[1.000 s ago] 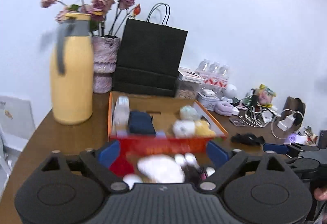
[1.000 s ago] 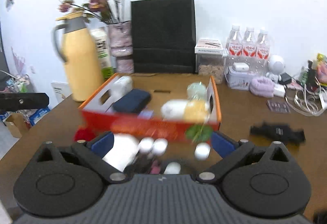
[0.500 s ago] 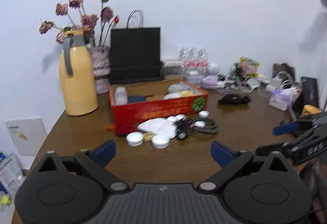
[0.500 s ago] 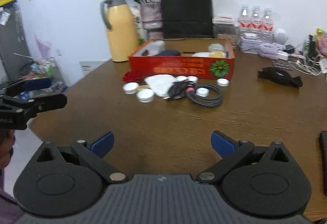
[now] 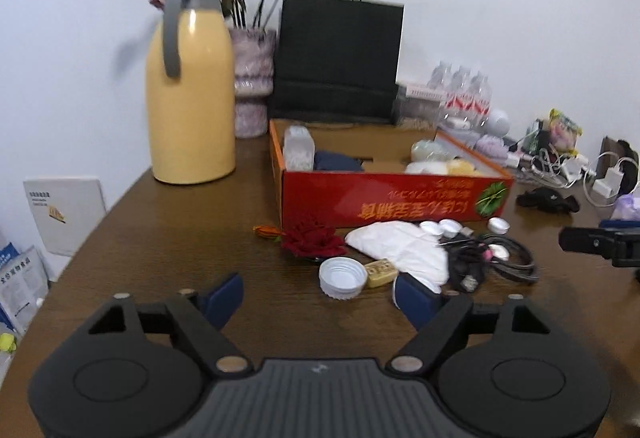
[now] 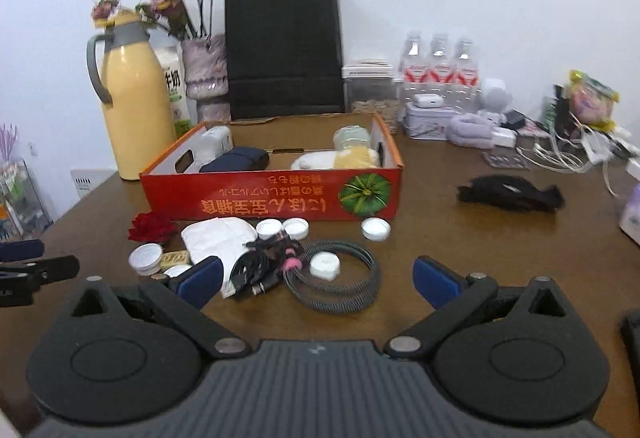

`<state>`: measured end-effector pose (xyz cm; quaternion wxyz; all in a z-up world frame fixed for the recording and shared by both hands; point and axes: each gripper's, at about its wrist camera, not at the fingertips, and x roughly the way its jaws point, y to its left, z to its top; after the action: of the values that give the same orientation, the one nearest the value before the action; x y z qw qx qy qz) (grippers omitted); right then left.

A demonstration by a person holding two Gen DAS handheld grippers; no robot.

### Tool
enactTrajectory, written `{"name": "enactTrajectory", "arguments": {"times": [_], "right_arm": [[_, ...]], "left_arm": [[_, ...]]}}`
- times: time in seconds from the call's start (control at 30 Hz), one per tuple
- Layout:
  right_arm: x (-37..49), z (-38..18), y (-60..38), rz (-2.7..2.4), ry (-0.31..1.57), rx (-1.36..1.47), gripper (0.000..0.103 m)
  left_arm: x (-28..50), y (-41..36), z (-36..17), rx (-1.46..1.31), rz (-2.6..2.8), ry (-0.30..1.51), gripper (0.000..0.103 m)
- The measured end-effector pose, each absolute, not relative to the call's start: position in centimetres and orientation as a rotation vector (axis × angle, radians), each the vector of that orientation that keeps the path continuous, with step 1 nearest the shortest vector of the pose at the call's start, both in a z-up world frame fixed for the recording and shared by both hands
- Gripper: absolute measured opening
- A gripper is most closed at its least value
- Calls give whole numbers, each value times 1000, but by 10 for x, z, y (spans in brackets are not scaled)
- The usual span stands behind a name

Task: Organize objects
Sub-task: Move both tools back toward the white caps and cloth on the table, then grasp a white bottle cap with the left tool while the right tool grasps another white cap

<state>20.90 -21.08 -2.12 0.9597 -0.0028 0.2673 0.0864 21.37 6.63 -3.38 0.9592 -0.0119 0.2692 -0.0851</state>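
Brown wooden surface (image 6: pixel 460 258) carries the clutter before your red cardboard box (image 6: pixel 276 198). Your right tool (image 6: pixel 316 280), released and empty, is nearer the coiled grey braided cable (image 6: pixel 340 282), lying flat, lower centre. Left tool (image 5: pixel 320 298) gapes empty too.

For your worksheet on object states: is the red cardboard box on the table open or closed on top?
Open. The red cardboard box has no lid over it; the navy pouch inside shows from above.
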Motion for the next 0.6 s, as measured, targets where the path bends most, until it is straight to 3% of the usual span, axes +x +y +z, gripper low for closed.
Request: {"name": "enactTrajectory", "arguments": {"times": [0.1,0.4,0.47,0.53,0.6], "right_arm": [[237,-29,-198,205,553,-32,96],[281,-52,-150,475,618,-46,67],[275,-58,-138,527,617,-90,62],[269,-64,-130,552,621,-123,54],[264,-71,-126,572,643,-134,48]], "left_arm": [[241,60,-47,-10,-212,582,76],[288,36,-74,62,-249,629,64],[290,40,-75,34,-266,627,58],[290,44,-75,5,-293,629,43],[289,46,-74,-14,-300,632,39]]}}
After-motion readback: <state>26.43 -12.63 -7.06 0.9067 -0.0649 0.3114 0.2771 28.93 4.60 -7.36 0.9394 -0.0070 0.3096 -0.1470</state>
